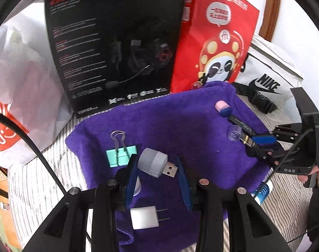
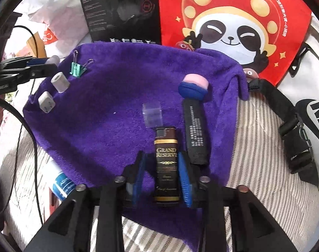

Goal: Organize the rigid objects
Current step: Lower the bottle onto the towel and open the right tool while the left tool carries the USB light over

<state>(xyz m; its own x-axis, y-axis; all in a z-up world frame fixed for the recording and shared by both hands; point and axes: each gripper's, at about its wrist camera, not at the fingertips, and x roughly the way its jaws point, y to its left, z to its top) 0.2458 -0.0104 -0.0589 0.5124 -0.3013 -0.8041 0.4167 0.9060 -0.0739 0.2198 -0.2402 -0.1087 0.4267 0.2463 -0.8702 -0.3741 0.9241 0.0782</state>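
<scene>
Left gripper (image 1: 157, 180): jaws apart, hovering over the purple towel (image 1: 180, 126) — the grey USB plug light (image 1: 157, 164) lies between the blue fingers (image 1: 131, 178), but no pad touches it, so nothing is gripped.

Right gripper (image 2: 162, 176): the brown "Grand Reserve" lighter (image 2: 166, 163) sits between its blue pads (image 2: 184, 180), right pad against it, a gap showing on the left side. Can't tell if it is actually clamped or just bracketed.

Everything else placed relative to the towel:
- White wall charger (image 1: 145, 217) on it, just below the left gripper's fingers, prongs pointing right.
- Teal binder clip (image 1: 120, 154) on it, just left of the USB light, wire handles up.
- Clear plastic cap (image 2: 152, 115) on it, just ahead of the lighter's top.
- Black stick with blue-and-pink head (image 2: 194, 121) on it, just right of the lighter, head toward the far edge.
- Black headset box (image 1: 115, 42) and red panda bag (image 1: 216, 42) stand upright at its far edge.
- White Nike bag (image 1: 270, 73) with black buckle strap (image 2: 289, 138) off its right side, on striped fabric (image 2: 260, 147).
- White-and-blue tube (image 2: 60, 180) — beside its near-left edge.
</scene>
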